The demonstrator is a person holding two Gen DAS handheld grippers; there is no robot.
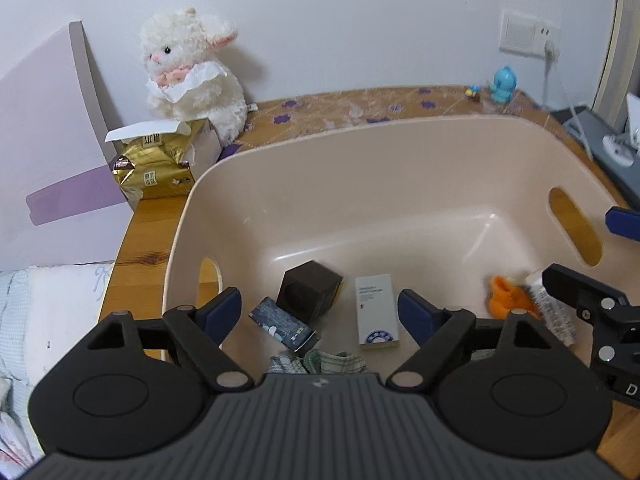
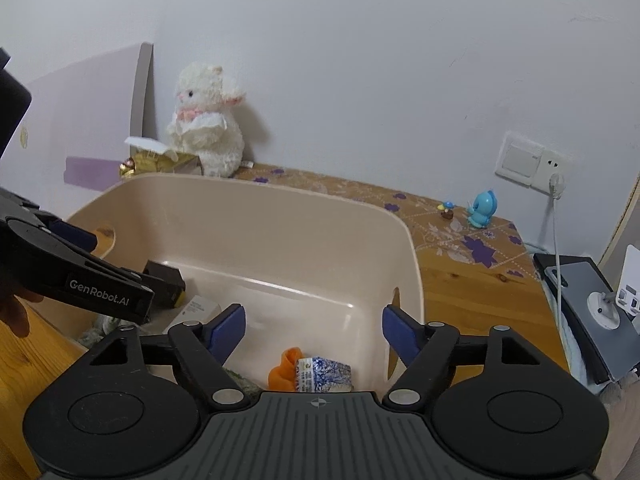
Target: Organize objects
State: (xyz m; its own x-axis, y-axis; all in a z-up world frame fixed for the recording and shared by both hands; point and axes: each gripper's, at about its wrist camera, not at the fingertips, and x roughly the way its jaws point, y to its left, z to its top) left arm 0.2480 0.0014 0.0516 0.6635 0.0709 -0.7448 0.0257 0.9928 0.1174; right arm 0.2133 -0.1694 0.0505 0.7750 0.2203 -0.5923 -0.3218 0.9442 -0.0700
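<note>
A beige plastic tub (image 1: 360, 152) (image 2: 280, 208) sits on the wooden table. Inside it lie a dark cube box (image 1: 310, 290), a white carton (image 1: 376, 312), a dark blue printed box (image 1: 284, 326), a checked cloth (image 1: 320, 362), an orange toy (image 1: 508, 294) (image 2: 286, 368) and a blue-and-white tube (image 1: 556, 316) (image 2: 324, 374). My left gripper (image 1: 320, 312) hovers open over the tub's near left part, nothing between its fingers. My right gripper (image 2: 314, 332) hangs open above the orange toy and the tube, gripping nothing.
A white plush lamb (image 1: 192, 68) (image 2: 208, 120) and a gold tissue pack (image 1: 156, 160) stand behind the tub at the left, beside a leaning lilac board (image 1: 48, 140). A blue figurine (image 1: 504, 84) (image 2: 482, 208), a wall socket with cable (image 2: 554, 182) and a grey device (image 2: 588, 312) are at the right.
</note>
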